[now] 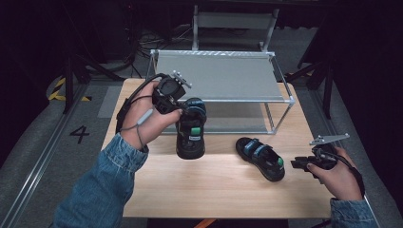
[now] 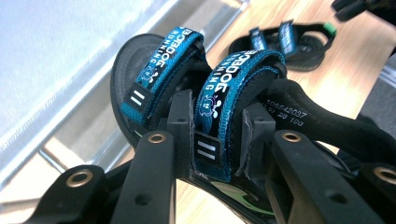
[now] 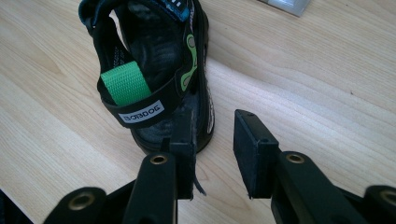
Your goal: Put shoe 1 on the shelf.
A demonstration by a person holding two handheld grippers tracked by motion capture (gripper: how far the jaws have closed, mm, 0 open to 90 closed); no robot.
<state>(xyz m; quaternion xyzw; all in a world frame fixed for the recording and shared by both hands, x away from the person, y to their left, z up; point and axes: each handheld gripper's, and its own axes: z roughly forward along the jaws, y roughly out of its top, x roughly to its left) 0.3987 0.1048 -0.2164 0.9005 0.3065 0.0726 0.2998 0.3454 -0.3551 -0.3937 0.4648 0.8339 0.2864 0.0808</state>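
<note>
My left gripper (image 1: 186, 110) (image 2: 217, 135) is shut on the rear blue strap of a black sandal (image 1: 190, 135) (image 2: 154, 70) and holds it off the wooden table (image 1: 218, 190), in front of the shelf. The sandal hangs with its green heel tab toward me. A matching sandal (image 1: 260, 158) (image 3: 149, 70) (image 2: 289, 42) lies flat on the table to the right. My right gripper (image 1: 297, 164) (image 3: 215, 154) is open just behind that sandal's heel. Its left jaw nearly touches the sole's edge, and nothing is between the jaws.
A metal-framed rack with a grey shelf (image 1: 218, 76) (image 2: 56, 56) stands at the back of the table, and its lower level is open at the front. Bare wood lies in front of the sandals. The floor around the table is dark, with cables behind.
</note>
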